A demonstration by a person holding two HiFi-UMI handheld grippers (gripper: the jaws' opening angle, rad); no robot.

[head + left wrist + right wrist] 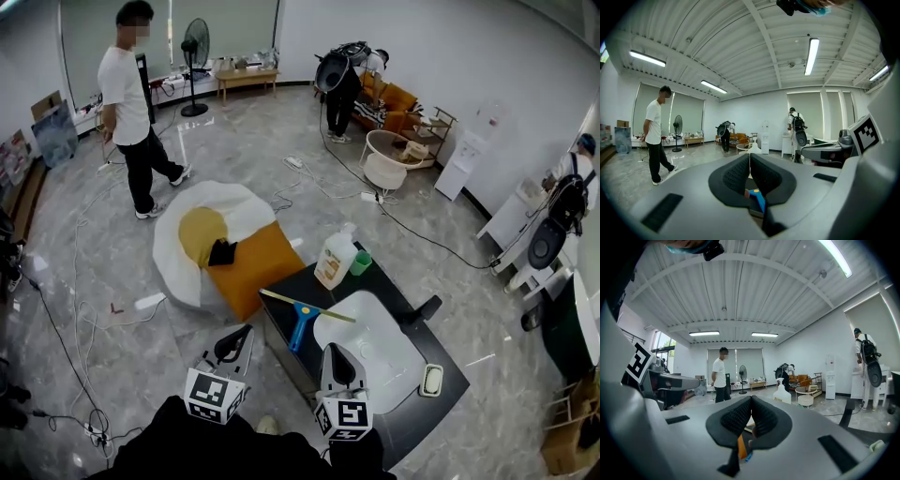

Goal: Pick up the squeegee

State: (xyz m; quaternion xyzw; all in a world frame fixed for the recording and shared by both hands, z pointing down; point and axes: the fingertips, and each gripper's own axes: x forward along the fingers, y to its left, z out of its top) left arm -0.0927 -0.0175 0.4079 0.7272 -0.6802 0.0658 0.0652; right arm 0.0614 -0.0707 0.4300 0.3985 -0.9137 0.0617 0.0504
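The squeegee (300, 316), with a blue handle and a long yellow-edged blade, lies flat on the near-left part of the black table (441, 408), beside a white basin (375, 349). My left gripper (236, 341) hovers off the table's left edge, a short way left of and nearer than the handle. Its pads (740, 174) meet at the tips with nothing between them. My right gripper (336, 354) hangs over the basin's near edge, just right of the handle, and its pads (761, 417) are pressed together, empty. Neither gripper touches the squeegee.
A spray bottle (336, 257) and a green cup (361, 263) stand at the table's far end. An orange cushion (251, 269) on a white beanbag (178, 246) sits left of the table. Cables (80, 309) lie on the floor. A person (131, 103) stands far left.
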